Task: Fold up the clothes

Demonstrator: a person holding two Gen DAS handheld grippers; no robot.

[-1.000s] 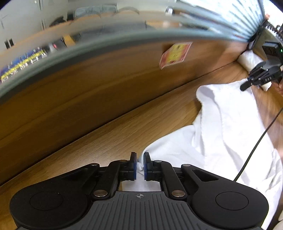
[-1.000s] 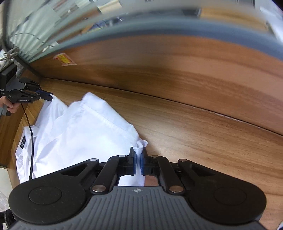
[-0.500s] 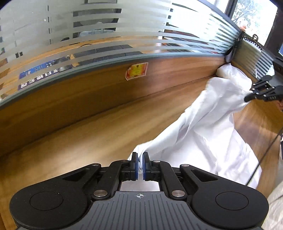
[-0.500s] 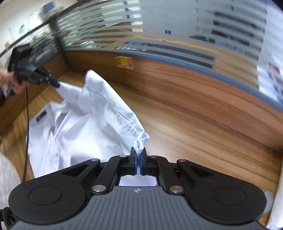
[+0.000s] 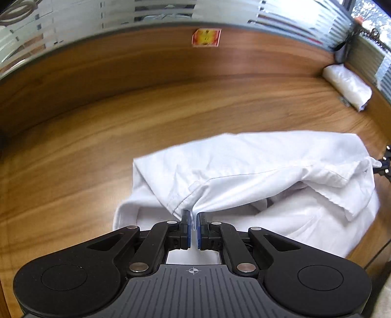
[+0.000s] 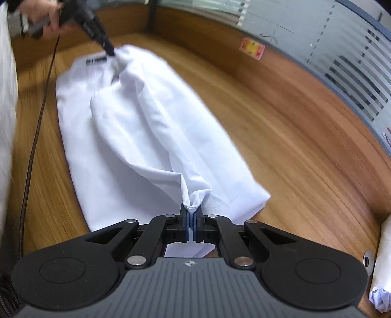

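A white garment (image 5: pixel 256 156) lies on the wooden table (image 5: pixel 97 137), its upper layer doubled over the lower one. My left gripper (image 5: pixel 193 220) is shut on a hemmed edge of the cloth. In the right wrist view the garment (image 6: pixel 136 127) stretches away from me, and my right gripper (image 6: pixel 191 216) is shut on a bunched corner of it. At the far end the left gripper (image 6: pixel 110 51), held by a hand (image 6: pixel 41 17), pinches the cloth beside a black label (image 6: pixel 96 59). The right gripper's tips (image 5: pixel 386 166) show at the left view's right edge.
A wooden back panel with a red-yellow sticker (image 5: pixel 206 37) and frosted glass borders the table. A white plastic-wrapped bundle (image 5: pixel 347 85) lies in the far corner, and another white bag (image 6: pixel 383 269) sits near a cable grommet (image 6: pixel 367 260). A black cable (image 6: pixel 31 151) trails down the table's left side.
Half a second ago both grippers held the cloth raised and stretched. They have since swung it over and down, so the lifted layer now lies doubled on the rest of the garment.
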